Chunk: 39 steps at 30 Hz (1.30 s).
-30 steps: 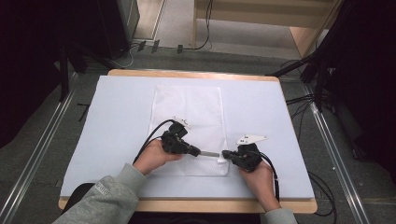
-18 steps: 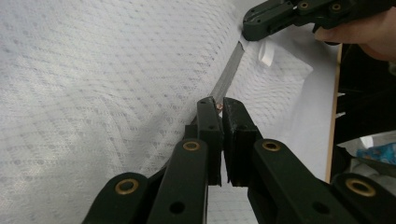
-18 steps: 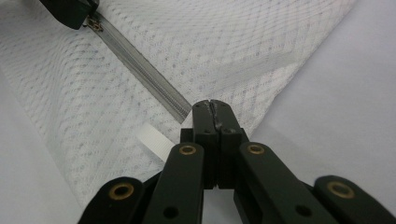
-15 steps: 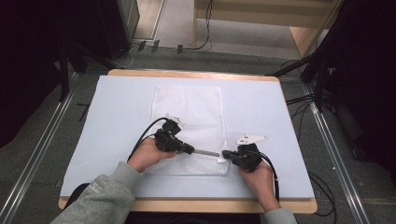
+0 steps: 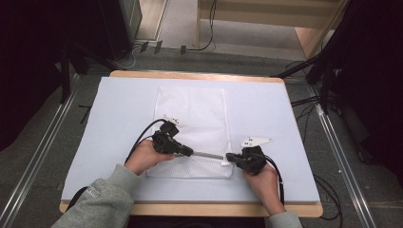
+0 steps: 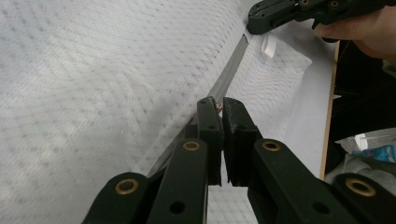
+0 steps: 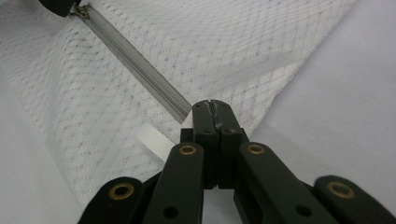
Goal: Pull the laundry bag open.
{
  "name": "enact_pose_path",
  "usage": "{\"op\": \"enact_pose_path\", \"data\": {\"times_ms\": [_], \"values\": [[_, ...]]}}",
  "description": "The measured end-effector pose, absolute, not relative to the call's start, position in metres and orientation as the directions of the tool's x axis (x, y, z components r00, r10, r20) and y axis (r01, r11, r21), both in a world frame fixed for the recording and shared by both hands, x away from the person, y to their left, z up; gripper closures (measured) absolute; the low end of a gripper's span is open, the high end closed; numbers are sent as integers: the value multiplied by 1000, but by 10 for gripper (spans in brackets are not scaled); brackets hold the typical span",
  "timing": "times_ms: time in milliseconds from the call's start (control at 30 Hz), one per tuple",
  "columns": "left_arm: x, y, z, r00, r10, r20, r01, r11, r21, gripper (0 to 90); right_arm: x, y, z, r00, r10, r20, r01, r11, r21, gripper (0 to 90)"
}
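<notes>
Forearms come in low from the near edge, both hands resting on the table. Your left gripper (image 5: 190, 152) points right along the grey zipper (image 5: 207, 155), jaws pinched on its small brass pull (image 6: 217, 107). Your right gripper (image 5: 228, 156) points left, jaws clenched on the zipper's end at the near right corner of the white mesh bag (image 5: 192, 118), beside a white tag (image 7: 153, 138). That bag lies flat in the middle of the pale blue mat (image 5: 285, 123). Compared with a second ago, your left gripper has slid left along the zipper, away from the right one, which has stayed put.
</notes>
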<state>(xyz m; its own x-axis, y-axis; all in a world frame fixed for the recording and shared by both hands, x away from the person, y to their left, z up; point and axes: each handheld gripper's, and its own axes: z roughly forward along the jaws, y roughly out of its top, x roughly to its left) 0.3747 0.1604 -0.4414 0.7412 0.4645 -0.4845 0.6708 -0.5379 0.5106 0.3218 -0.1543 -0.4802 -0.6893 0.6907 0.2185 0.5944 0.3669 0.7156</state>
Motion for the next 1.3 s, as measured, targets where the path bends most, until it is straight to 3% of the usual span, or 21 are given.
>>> {"op": "enact_pose_path", "data": {"times_ms": [1300], "values": [[367,219,-436,700,531,-478,714,-494,496,881,324,-153,-478,-706,680,199,585,401,705,900]]}}
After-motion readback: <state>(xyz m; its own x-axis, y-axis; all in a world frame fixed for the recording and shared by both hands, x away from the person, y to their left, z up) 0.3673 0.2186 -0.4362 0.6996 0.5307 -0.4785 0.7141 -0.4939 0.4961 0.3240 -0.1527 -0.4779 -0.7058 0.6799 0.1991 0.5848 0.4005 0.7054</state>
